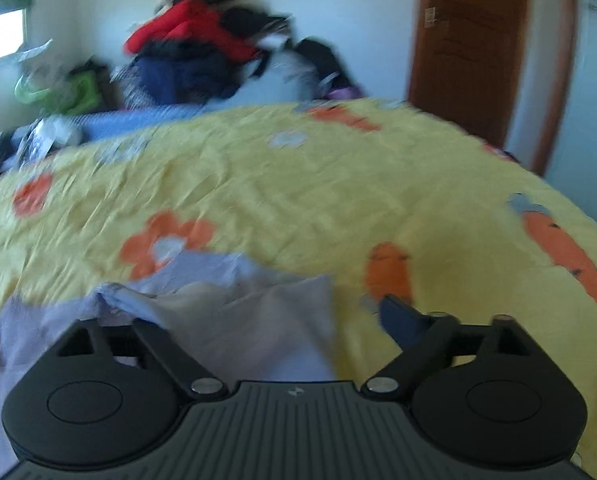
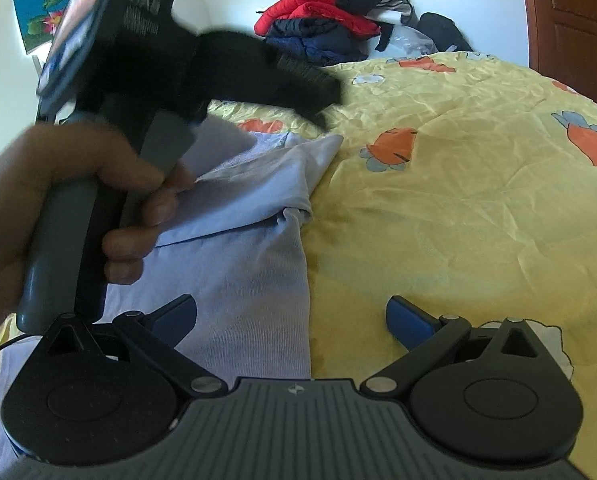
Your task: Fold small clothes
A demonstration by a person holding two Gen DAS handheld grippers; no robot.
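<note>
A pale lavender-blue garment (image 2: 238, 248) lies on the yellow bedspread (image 2: 458, 208), partly folded with a flap turned over. In the left wrist view the garment (image 1: 238, 320) fills the lower left. My left gripper (image 1: 254, 320) is open above it; its left finger is hidden in the cloth, its right finger (image 1: 398, 320) is over the bedspread. From the right wrist view the left gripper (image 2: 310, 92) hovers blurred over the garment's far end, held in a hand (image 2: 58, 208). My right gripper (image 2: 290, 320) is open and empty, straddling the garment's right edge.
A heap of red, navy and black clothes (image 2: 322, 20) is piled at the far side of the bed against the wall. A brown wooden door (image 1: 470, 40) stands at the right. Green items (image 1: 58, 88) sit at the far left.
</note>
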